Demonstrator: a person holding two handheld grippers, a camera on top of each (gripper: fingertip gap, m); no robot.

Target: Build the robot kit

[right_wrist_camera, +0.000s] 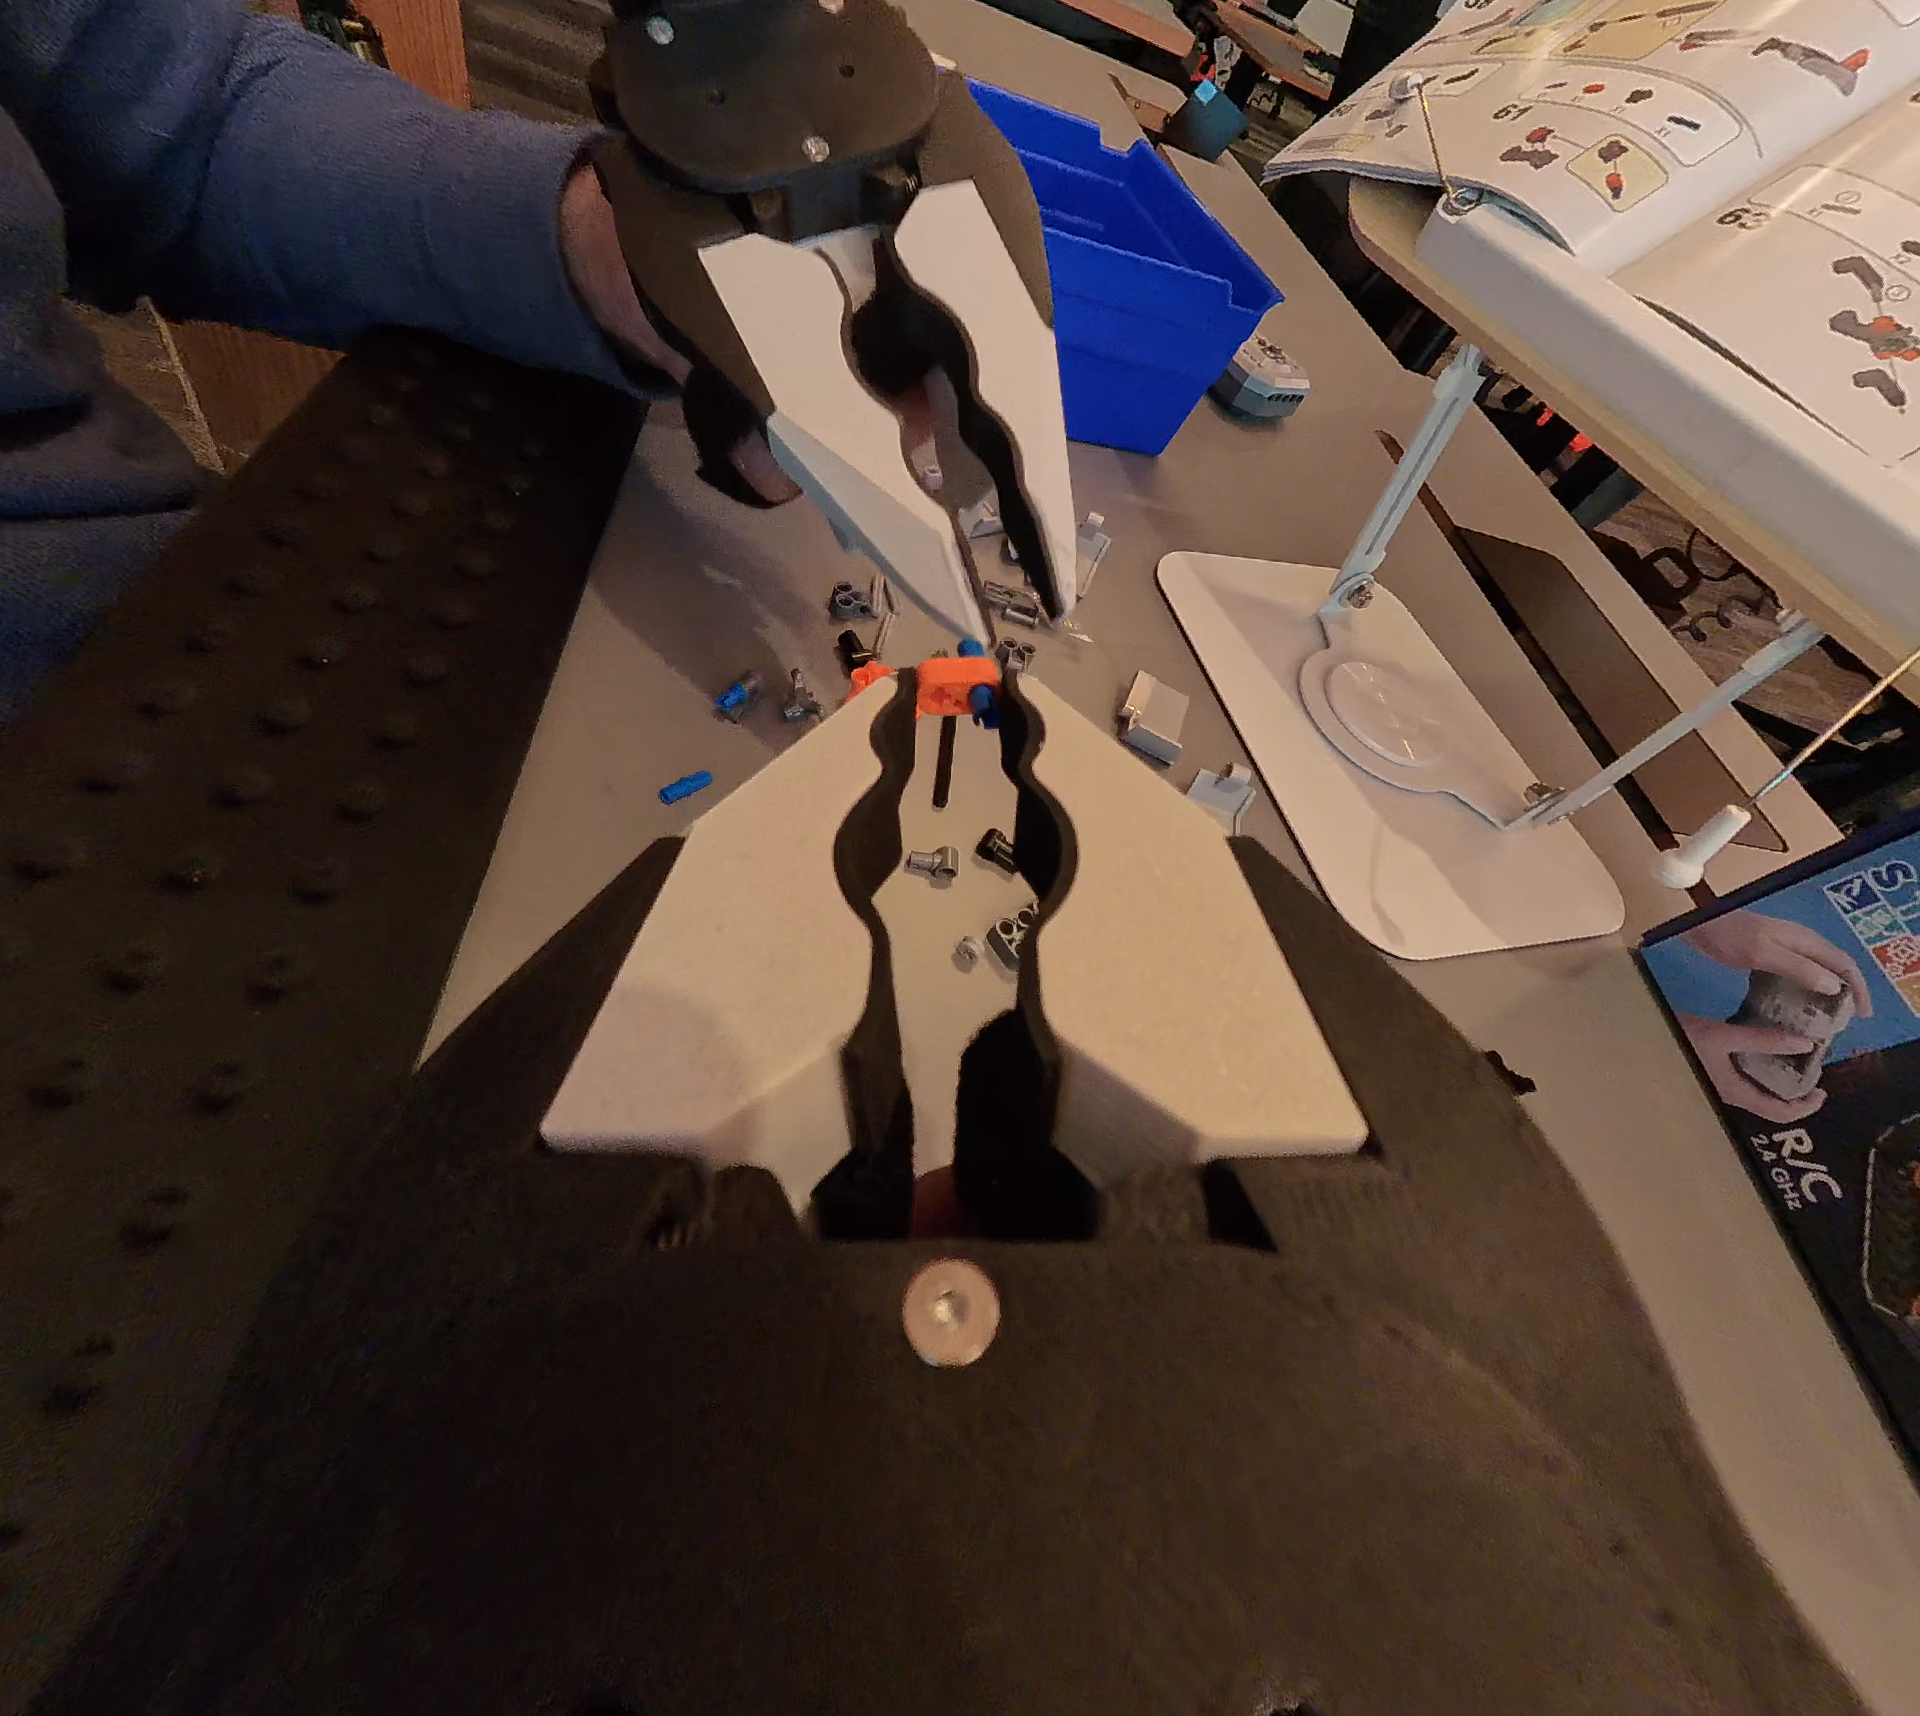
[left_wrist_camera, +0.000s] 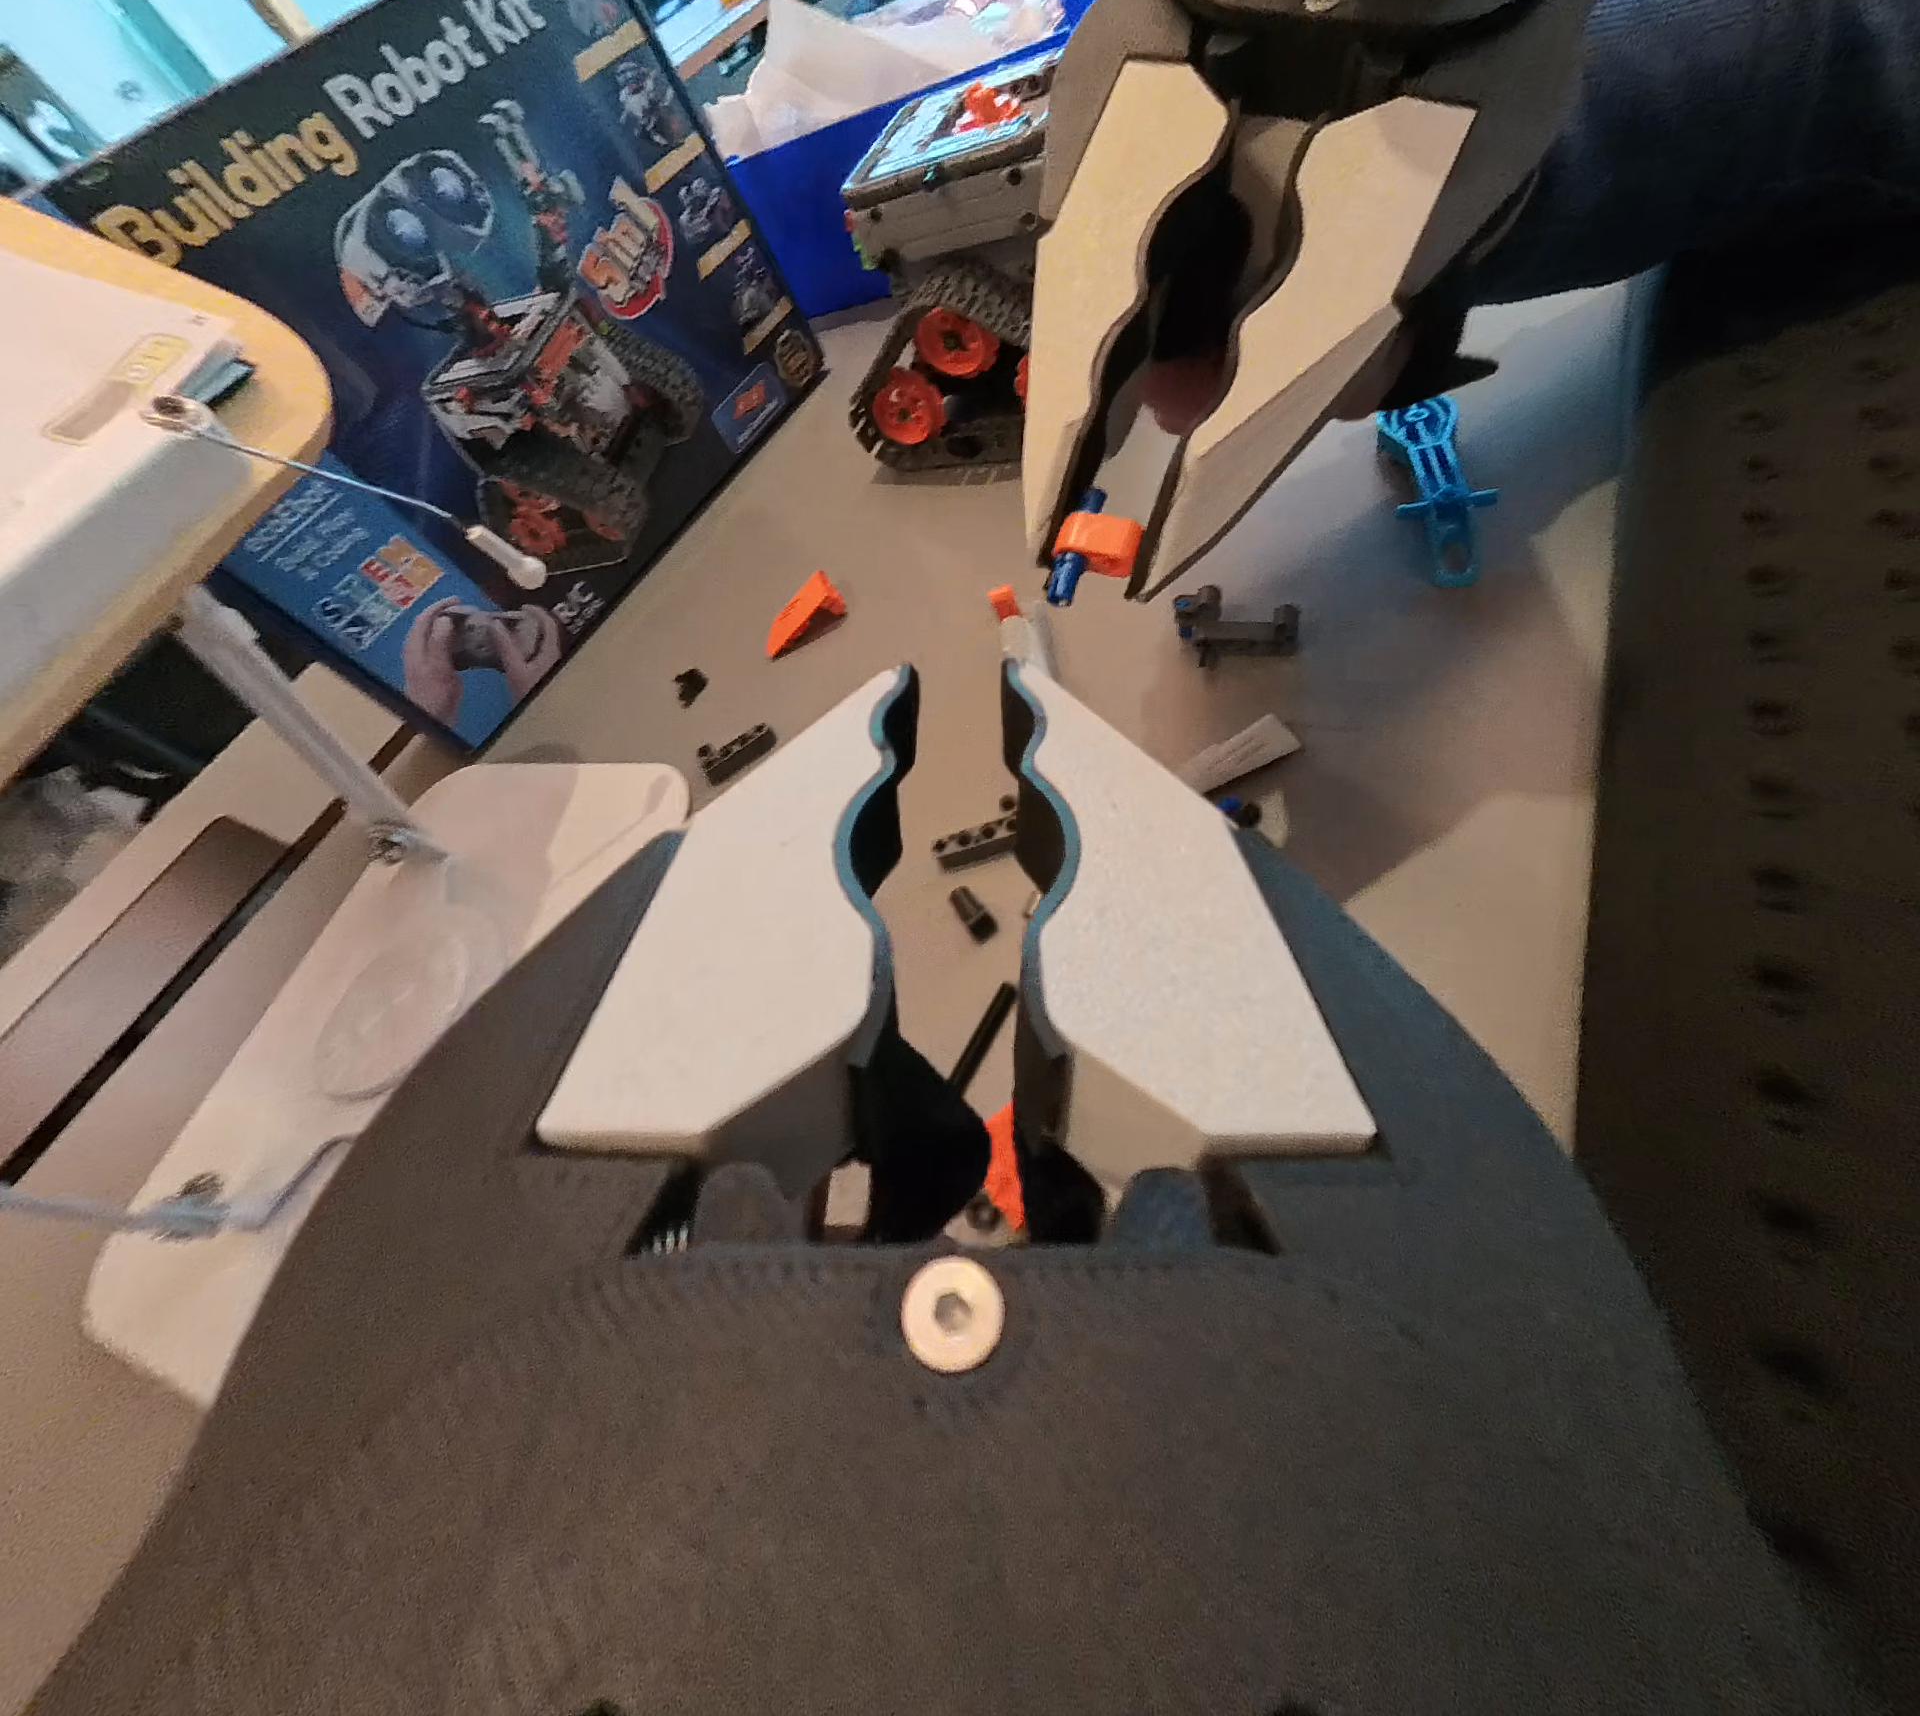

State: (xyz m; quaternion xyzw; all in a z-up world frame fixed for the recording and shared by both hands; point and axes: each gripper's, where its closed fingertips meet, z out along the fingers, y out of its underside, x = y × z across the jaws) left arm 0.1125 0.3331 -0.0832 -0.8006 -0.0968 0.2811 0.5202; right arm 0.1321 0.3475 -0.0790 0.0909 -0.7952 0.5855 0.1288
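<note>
My right gripper (right_wrist_camera: pixel 953 702) is shut on a small orange connector (right_wrist_camera: pixel 948 687) with a blue pin (right_wrist_camera: pixel 985 710) through it, held a little above the grey table (right_wrist_camera: pixel 623 586). In the left wrist view this gripper (left_wrist_camera: pixel 1091 577) comes down from the upper right, with the connector (left_wrist_camera: pixel 1101 536) and pin (left_wrist_camera: pixel 1065 577) at its tips. My left gripper (left_wrist_camera: pixel 958 677) has a narrow gap between its tips, with nothing seen in it. It points at the connector from the opposite side (right_wrist_camera: pixel 1018 624), tips close to it. A black axle (right_wrist_camera: pixel 943 762) lies on the table below.
Loose small parts (left_wrist_camera: pixel 966 840) and an orange wedge (left_wrist_camera: pixel 805 612) are scattered on the table. A tracked robot model (left_wrist_camera: pixel 935 295), the kit box (left_wrist_camera: pixel 499 264) and a blue tool (left_wrist_camera: pixel 1439 471) lie beyond. A blue bin (right_wrist_camera: pixel 1132 264) and a booklet (right_wrist_camera: pixel 1662 108) on a white stand (right_wrist_camera: pixel 1403 783) are nearby. Both grippers' tips are close together, under 4 cm apart.
</note>
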